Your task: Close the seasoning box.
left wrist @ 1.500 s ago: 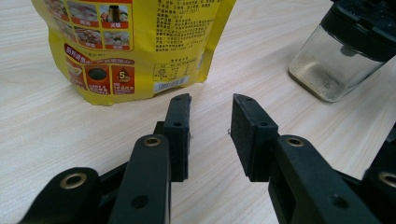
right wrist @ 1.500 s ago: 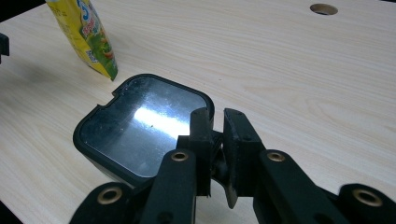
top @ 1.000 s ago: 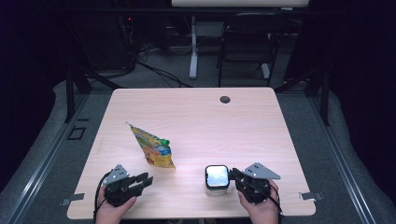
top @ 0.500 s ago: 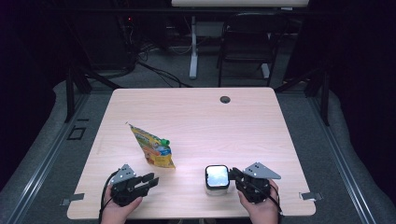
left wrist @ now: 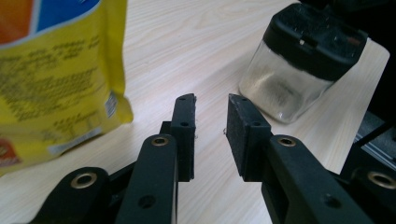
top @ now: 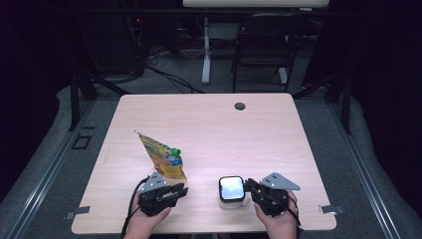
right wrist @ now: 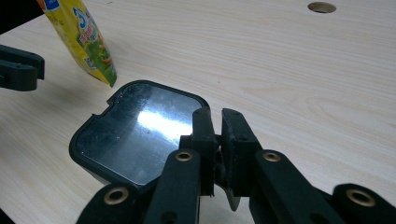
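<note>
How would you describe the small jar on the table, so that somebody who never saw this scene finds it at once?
Start from the light wooden table and go to its near edge, right of the middle. The jar stands there, just in front of the right gripper. It is clear glass with a square black lid, unlike the yellow pouch to its left.

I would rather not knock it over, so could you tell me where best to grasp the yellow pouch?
Likely pinch the yellow pouch at its near side seam, low down, coming in level from the person's side: it stands upright, flat and thin.
</note>
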Demonstrator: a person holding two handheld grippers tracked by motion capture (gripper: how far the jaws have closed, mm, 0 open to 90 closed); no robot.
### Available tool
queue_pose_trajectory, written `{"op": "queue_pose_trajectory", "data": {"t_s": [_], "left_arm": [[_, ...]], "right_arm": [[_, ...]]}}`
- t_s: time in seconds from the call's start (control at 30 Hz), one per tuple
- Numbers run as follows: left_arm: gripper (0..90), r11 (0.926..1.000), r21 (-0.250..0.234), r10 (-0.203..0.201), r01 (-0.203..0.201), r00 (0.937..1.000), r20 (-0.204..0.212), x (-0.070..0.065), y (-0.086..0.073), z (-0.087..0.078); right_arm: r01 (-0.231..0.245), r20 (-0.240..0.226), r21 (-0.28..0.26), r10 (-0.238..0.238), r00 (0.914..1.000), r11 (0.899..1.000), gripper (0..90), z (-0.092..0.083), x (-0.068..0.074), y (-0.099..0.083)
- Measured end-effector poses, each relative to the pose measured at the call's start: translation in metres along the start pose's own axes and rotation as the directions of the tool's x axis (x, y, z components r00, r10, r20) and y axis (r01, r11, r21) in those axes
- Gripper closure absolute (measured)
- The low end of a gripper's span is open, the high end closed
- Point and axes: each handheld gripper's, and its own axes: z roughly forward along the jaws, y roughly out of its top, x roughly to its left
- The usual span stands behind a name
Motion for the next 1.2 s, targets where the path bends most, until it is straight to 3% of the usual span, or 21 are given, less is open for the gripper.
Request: {"op": "queue_pose_trajectory", "data": {"t_s": [0.33,0.83,1.2], "left_arm": [[80.1,1.0,0.002,0.005,-0.005,0.9999,0.011,-0.011,0.014,0.013],[86.6,0.999,0.03,0.031,-0.032,0.9983,0.05,-0.028,0.018,0.031],[89.8,0.9963,0.047,0.067,-0.073,0.9921,0.106,-0.046,0.022,0.039]], "right_arm": [[-0.004,-0.001,0.006,0.004,1.0,1.0,84.3,-0.001,-0.001,0.0],[-0.08,-0.016,-0.023,0.08,0.9967,0.997,84.8,0.001,-0.006,-0.004],[-0.108,-0.024,-0.028,0.107,0.9939,0.994,84.9,0.001,-0.007,-0.005]]}}
